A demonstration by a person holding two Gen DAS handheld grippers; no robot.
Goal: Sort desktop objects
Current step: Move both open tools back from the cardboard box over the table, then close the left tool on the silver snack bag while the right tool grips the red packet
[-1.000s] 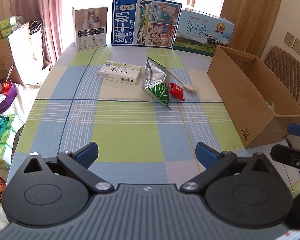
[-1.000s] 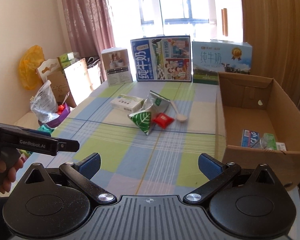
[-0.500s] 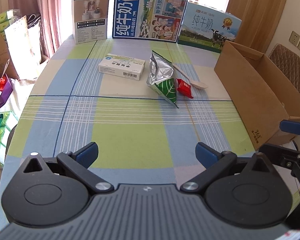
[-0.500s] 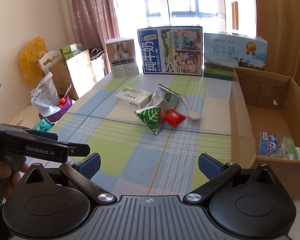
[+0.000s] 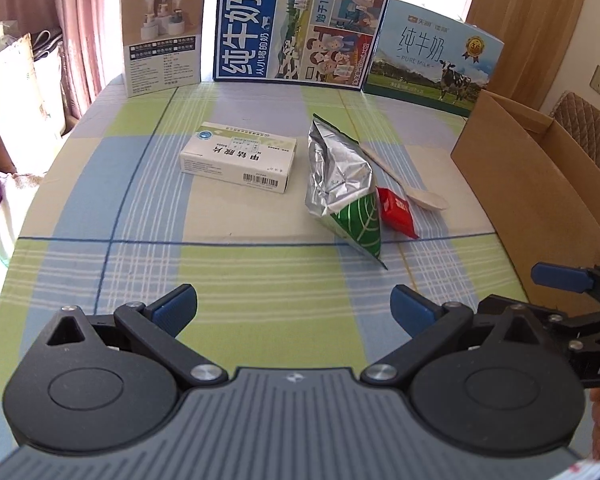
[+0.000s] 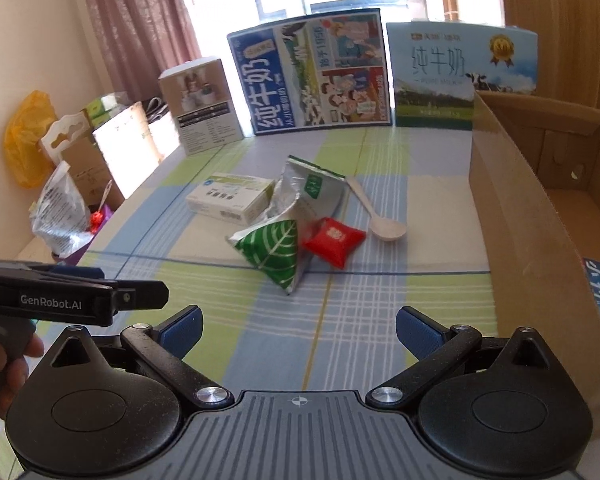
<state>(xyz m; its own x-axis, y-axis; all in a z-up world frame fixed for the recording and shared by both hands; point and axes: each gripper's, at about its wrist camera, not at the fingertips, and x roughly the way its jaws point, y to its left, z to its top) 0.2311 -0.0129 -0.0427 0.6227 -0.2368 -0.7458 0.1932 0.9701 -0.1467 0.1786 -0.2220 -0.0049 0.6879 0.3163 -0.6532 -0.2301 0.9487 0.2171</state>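
At the bottom of each wrist view my fingers are released and hold nothing: left gripper [image 5: 294,306], right gripper [image 6: 299,326], both hovering over bare table [image 5: 260,280]. I judge this the approach to a pick. Mid-frame lie the green pouch [image 6: 274,254], red packet [image 6: 334,240], spoon [image 6: 380,220] and medicine box [image 5: 240,162]. The carton [image 6: 512,216] waits at right; next I must centre on one item and descend.

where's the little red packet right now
In both wrist views the red packet lies mid-table, touching the green-and-silver pouch on its left, with the pale spoon just beyond, toward the cardboard box.
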